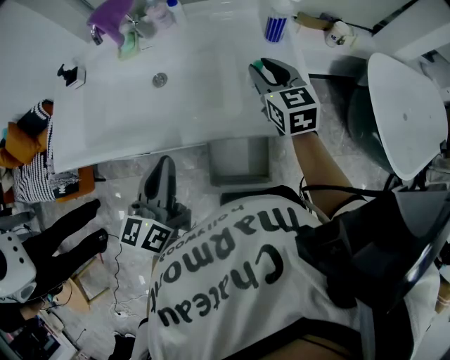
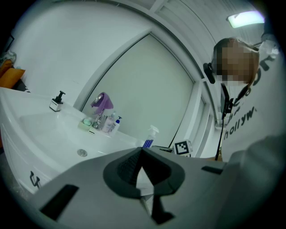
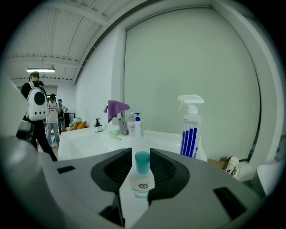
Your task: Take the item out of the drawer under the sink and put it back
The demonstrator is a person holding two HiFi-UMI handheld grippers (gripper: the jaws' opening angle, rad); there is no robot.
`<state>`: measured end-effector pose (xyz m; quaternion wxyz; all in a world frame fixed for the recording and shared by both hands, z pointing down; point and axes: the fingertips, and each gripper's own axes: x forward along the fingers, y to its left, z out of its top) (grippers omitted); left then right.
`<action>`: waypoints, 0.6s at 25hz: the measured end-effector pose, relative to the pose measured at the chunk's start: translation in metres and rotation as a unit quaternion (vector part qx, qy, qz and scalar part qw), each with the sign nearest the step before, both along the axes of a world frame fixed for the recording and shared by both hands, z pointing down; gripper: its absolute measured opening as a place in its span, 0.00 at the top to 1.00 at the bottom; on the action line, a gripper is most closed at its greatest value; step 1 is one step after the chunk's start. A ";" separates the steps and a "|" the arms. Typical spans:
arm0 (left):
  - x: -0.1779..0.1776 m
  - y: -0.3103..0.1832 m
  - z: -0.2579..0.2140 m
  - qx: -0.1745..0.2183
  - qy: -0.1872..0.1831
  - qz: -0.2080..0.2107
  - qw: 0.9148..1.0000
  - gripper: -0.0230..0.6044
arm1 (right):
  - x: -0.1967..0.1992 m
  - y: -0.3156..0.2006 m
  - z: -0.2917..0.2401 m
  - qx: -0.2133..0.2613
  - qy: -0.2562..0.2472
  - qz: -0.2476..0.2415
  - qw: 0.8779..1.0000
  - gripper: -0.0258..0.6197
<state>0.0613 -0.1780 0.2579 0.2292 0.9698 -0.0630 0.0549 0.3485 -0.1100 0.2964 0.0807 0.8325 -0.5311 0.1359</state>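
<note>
A small clear bottle with a teal cap (image 3: 142,178) stands between the jaws of my right gripper (image 3: 142,154), over the right end of the white sink counter (image 1: 211,105). Thin gaps show on both sides of the cap, and the pads do not seem to press on it. In the head view only the teal cap (image 1: 258,65) peeks out at the tip of the right gripper (image 1: 261,68). Below the counter edge a grey drawer (image 1: 239,179) is pulled out. My left gripper (image 1: 165,165) hangs low in front of the sink, jaws meeting at the tip (image 2: 142,150) with nothing held.
A blue-striped spray bottle (image 1: 275,24) stands at the counter's back right. A tap draped with a purple cloth (image 1: 112,17) and a black soap pump (image 1: 72,74) are at the back left. A white round lid (image 1: 404,112) lies right; a black-gloved hand (image 1: 63,239) reaches in left.
</note>
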 end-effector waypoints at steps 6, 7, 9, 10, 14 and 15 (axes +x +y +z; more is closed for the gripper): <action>-0.002 0.000 -0.001 0.001 0.003 -0.003 1.000 0.95 | -0.002 -0.001 0.000 -0.001 -0.001 -0.002 1.000 0.75; -0.003 0.000 -0.001 0.001 0.004 -0.003 1.000 0.95 | -0.002 -0.001 0.000 -0.001 0.000 -0.002 1.000 0.75; -0.004 0.000 -0.001 0.001 0.004 -0.005 1.000 0.95 | -0.001 -0.001 -0.001 0.000 0.000 -0.002 1.000 0.74; -0.004 0.000 0.000 0.001 0.004 -0.006 1.000 0.95 | -0.001 -0.002 -0.001 0.000 -0.001 -0.002 1.000 0.74; -0.004 -0.001 0.000 0.001 0.005 -0.006 1.000 0.95 | -0.001 -0.002 -0.001 0.002 -0.001 0.000 1.000 0.73; -0.004 -0.001 0.000 0.001 0.005 -0.007 1.000 0.95 | 0.000 -0.002 -0.001 0.002 -0.001 0.001 1.000 0.73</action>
